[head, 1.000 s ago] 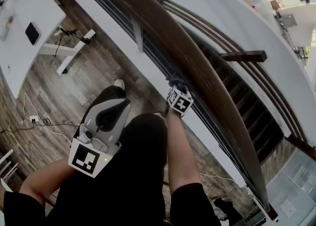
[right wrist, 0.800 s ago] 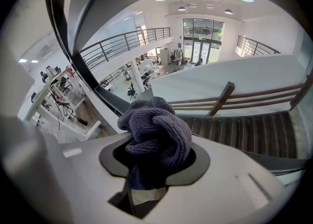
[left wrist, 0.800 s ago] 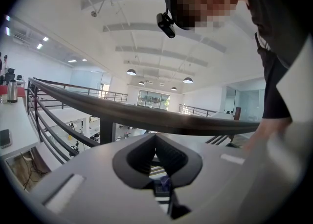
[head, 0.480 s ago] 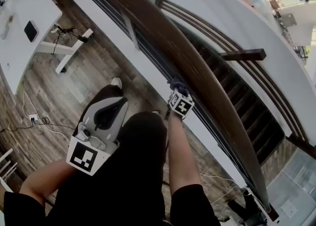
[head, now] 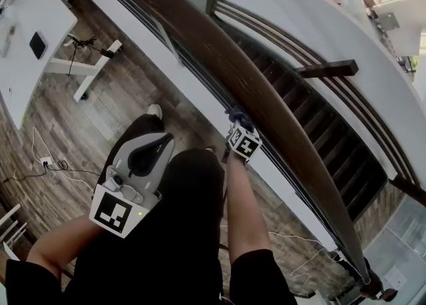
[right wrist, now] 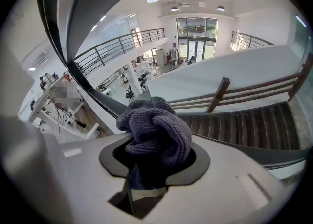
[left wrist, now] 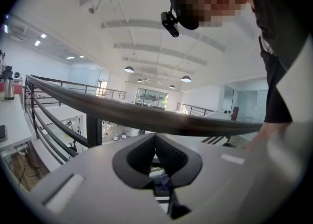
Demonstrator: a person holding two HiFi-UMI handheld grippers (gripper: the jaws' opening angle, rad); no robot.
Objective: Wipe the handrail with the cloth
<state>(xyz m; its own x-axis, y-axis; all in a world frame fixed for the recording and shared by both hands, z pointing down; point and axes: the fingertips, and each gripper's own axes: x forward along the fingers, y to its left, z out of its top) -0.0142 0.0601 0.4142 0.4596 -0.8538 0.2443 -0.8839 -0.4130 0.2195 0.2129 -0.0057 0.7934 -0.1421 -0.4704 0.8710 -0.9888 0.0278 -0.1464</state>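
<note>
**Item 1. Cloth** (right wrist: 155, 130). Dark grey-violet knitted rag, bunched into a wad. It is clamped in the right gripper (right wrist: 154, 142), whose jaws are closed onto its lower part, and the wad bulges out above them. In the head view it sits against the near edge of the rail, and by appearance it is touching.

**Item 2. Handrail** (head: 266, 97). Dark brown wood with a broad rounded top. It runs diagonally from the upper left to the lower right, on thin dark rails and a grey baluster (head: 170, 37). The cloth meets it about midway along the stretch in view.

**Item 3. Left gripper** (left wrist: 156, 137). The jaws are brought together at the tips with nothing between them. It is held low beside the person's thigh, well apart from the rail, and takes no part in the wiping.

**Item 4. Surroundings.** Wood-plank floor (head: 113, 104) on the near side, with loose cables. A white desk (head: 26, 44) stands at the upper left. A descending staircase (head: 333, 130) lies beyond the rail.

**Condition / progress.** Judged as wiping under way, since the cloth is gripped and set on the rail.
- The rail looks evenly dark and shows no streak, sheen or dust line. Which part is already wiped cannot be told.
- Long runs of rail extend both ways from the cloth, so much of the task is probably left.
- The far side of the rail is hidden from the head view and its state is unknown.
</note>
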